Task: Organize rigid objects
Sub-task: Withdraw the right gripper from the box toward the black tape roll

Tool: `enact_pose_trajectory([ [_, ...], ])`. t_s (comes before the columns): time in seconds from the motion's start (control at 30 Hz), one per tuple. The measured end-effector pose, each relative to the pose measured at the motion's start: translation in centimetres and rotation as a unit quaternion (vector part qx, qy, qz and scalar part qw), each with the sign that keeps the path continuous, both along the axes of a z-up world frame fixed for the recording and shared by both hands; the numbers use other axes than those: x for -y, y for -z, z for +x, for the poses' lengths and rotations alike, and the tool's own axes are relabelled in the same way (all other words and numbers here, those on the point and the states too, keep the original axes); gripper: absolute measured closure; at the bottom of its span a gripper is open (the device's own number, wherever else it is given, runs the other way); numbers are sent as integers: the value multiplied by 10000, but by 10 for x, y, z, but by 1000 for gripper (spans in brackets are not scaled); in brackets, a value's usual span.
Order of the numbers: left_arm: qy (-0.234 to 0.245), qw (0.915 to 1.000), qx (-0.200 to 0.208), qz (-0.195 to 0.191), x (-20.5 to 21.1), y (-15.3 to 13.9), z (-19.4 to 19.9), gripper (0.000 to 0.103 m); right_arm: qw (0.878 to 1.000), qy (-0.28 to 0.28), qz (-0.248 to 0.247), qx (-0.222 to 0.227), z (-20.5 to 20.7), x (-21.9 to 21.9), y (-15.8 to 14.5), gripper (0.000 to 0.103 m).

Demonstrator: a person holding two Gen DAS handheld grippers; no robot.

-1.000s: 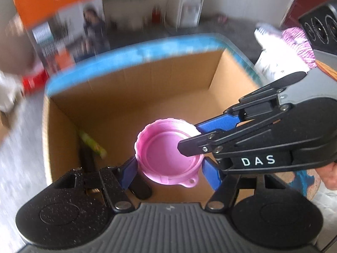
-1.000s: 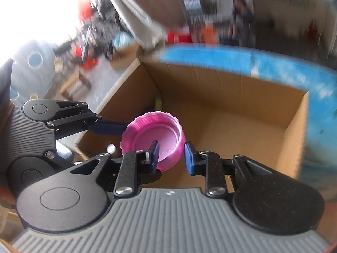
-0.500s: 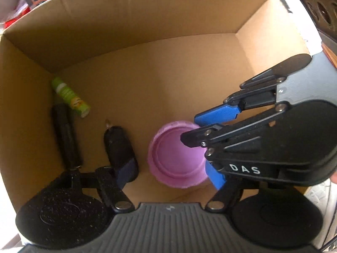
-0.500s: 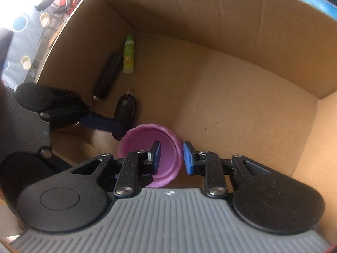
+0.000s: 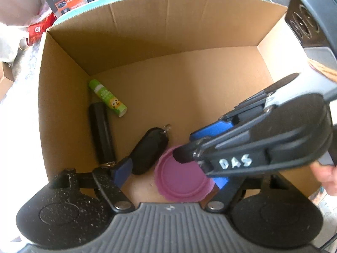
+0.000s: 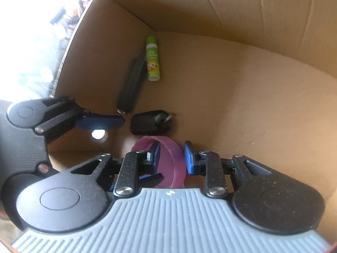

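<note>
Pinching the wall of the pink lid [image 5: 181, 181] with the right gripper [image 6: 171, 157], its fingers [image 6: 155, 156] nearly closed on the rim, one inside the lid and one outside. Reaching in from 3 o'clock in the left wrist view, with part of a hand [image 5: 325, 175] showing behind it. Having just been opening the left gripper [image 5: 172, 175], now standing wide, with the lid between its fingers but with neither finger pressing on it. Holding the lid open side up, low inside the cardboard box [image 5: 147, 31], near 6 o'clock of the box floor; not being able to tell whether it is touching the floor. Seeing a black key fob [image 5: 147, 151] just beside the lid at its 10 o'clock. Seeing, further toward 10 o'clock, a black cylinder [image 5: 101, 132] lying along the box wall, and a green tube [image 5: 107, 98] just beside its far end at 11 o'clock.
</note>
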State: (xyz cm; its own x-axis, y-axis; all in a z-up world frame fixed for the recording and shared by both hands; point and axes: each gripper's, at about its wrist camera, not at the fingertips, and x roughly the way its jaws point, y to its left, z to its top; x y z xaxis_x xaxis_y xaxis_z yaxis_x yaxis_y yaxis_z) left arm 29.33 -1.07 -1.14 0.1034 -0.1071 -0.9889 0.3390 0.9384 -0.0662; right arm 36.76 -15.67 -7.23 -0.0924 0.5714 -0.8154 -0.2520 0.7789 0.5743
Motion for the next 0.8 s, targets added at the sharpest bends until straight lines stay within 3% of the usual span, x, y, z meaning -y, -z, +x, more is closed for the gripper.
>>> enact_pose_trajectory([
  [0.1,-28,9999,149,-75,-2,-12,1,21,9994,270,174,100,0,11,-9,70],
  [0.17,-55,9993,318,-165,-6,-22,-6,20,9981,446,323,280,-3,24,-25,58],
  [0.4,-89,9927,1027,-623,11,-64,-23,19,9844,1066,724,1194,-41,77,-91,50],
  [0.5,-80,9869,1378,-829,13,-88,-35,17,9721,1330,869,1728,-75,98,-121,42],
  [0.6,-15,9780,1808,-1041,10,-104,-57,14,9540,1619,955,2337,-119,118,-148,27],
  [0.8,36,9567,2539,-1421,5,-124,-110,9,9206,2123,923,3146,-209,133,-165,8],
])
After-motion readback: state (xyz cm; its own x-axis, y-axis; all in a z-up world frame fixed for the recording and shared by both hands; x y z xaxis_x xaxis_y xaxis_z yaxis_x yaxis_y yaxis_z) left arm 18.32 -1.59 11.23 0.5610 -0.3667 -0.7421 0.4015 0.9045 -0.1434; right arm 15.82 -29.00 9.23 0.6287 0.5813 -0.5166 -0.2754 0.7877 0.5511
